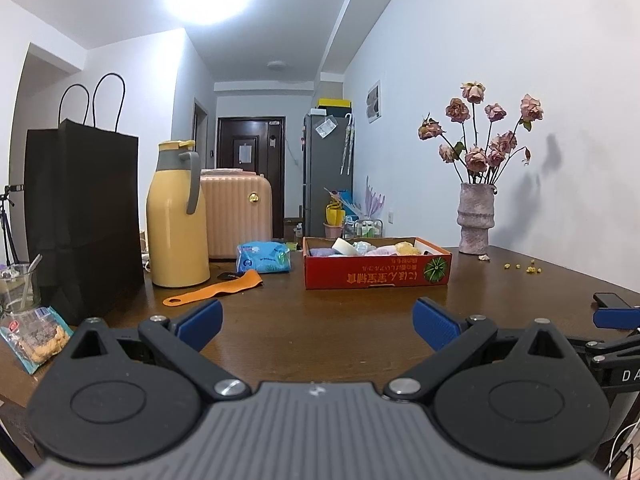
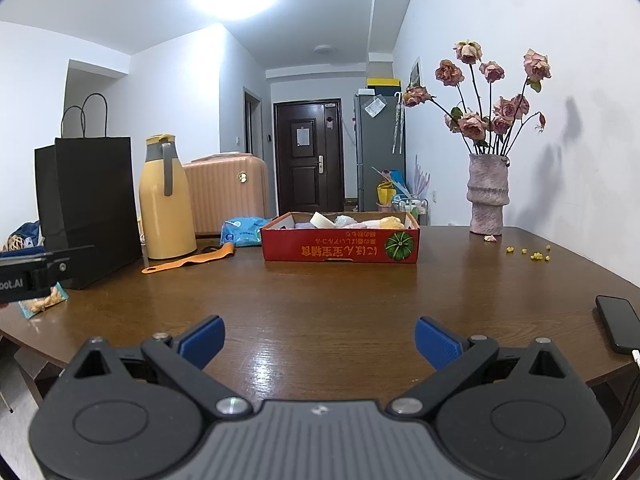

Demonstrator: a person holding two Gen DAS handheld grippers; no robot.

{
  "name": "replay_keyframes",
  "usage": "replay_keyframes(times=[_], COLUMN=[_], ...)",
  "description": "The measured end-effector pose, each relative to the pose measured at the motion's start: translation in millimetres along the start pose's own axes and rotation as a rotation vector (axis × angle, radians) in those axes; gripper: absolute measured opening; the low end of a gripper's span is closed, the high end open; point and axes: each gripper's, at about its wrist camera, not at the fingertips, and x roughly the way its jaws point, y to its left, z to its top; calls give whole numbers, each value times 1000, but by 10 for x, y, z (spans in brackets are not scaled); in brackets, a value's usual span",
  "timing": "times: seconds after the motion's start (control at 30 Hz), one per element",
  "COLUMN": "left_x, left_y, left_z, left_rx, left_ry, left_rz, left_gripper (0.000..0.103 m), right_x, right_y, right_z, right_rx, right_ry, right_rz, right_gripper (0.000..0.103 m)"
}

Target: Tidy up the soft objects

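Both claws are held low over the near edge of the dark brown wooden table (image 2: 320,292), well apart from anything soft. The left claw (image 1: 318,322) is spread wide with nothing between its blue pads, and the right claw (image 2: 320,342) is likewise released and empty. The soft objects, pastel sponges and cloth-like pieces in purple, white, pink and yellow (image 1: 362,248), are seen lying inside the shallow red cardboard tray (image 1: 376,274) at the far middle of the table; their exact kinds cannot be made out. A blue plastic pack of tissues (image 1: 264,257) lies just beside the tray's left end, near the yellow thermos jug (image 1: 176,220), and an orange strap (image 1: 212,289) is laid flat in front of the jug.

The task is judged to be at its opening, or at a pause between items, with no grasp begun. For the next move a forward reach toward the tray or the tissue pack would be called for, with a gentle closing, since such pieces compress readily.

Yellow upside-down Chinese characters and a green melon picture are printed on the tray's front; they are not clearly legible. On the other claw's body, fragments "DA" and "oot.AI" are read
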Motion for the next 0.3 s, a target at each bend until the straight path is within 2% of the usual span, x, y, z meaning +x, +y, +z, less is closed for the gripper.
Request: replay_keyframes(times=[0.3], left_x=[44], left_y=[25], left_z=[-24], left_rx=[-22], left_ry=[29], left_rz=[-11], left_gripper=[103], right_x=[14], right_y=[36], right_z=[-10], right_rx=[-2], right_ry=[4], right_rz=[6], right_gripper=[102])
